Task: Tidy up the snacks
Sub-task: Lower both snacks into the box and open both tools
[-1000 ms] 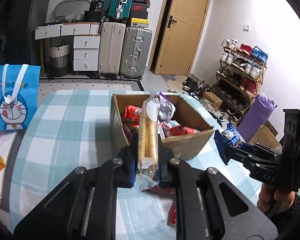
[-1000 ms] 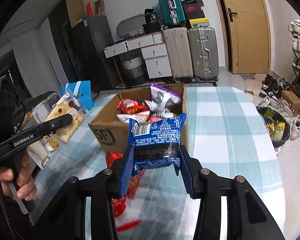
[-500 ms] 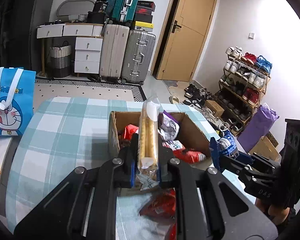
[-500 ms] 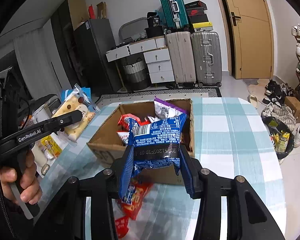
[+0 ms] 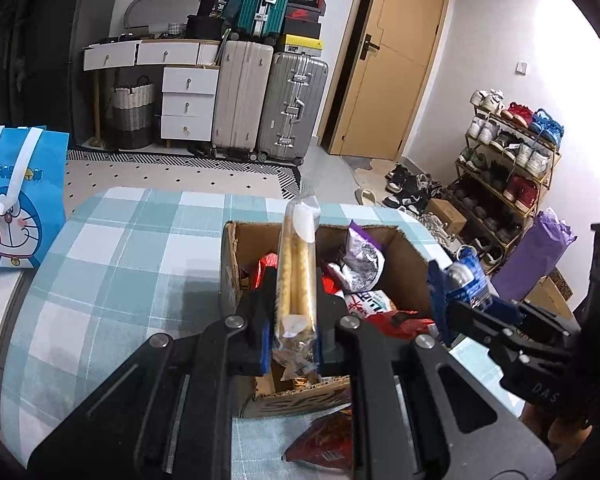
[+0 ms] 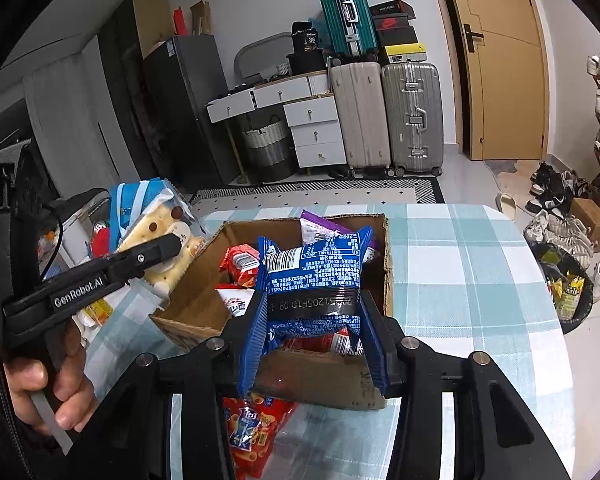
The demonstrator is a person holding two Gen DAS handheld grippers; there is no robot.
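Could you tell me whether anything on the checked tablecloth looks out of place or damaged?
Yes. A red snack packet lies loose on the teal checked tablecloth, just outside the near wall of the brown cardboard box instead of inside it. The box's rim is also torn and ragged along its left edge.

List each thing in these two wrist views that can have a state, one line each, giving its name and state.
left gripper: shut on the clear packet.
clear packet: held upright above the box.
right gripper: shut on the blue packet.
blue packet: held above the box.
cardboard box: open, partly filled with snacks.
red snack bag: lying on the table, outside the box.
door: closed.
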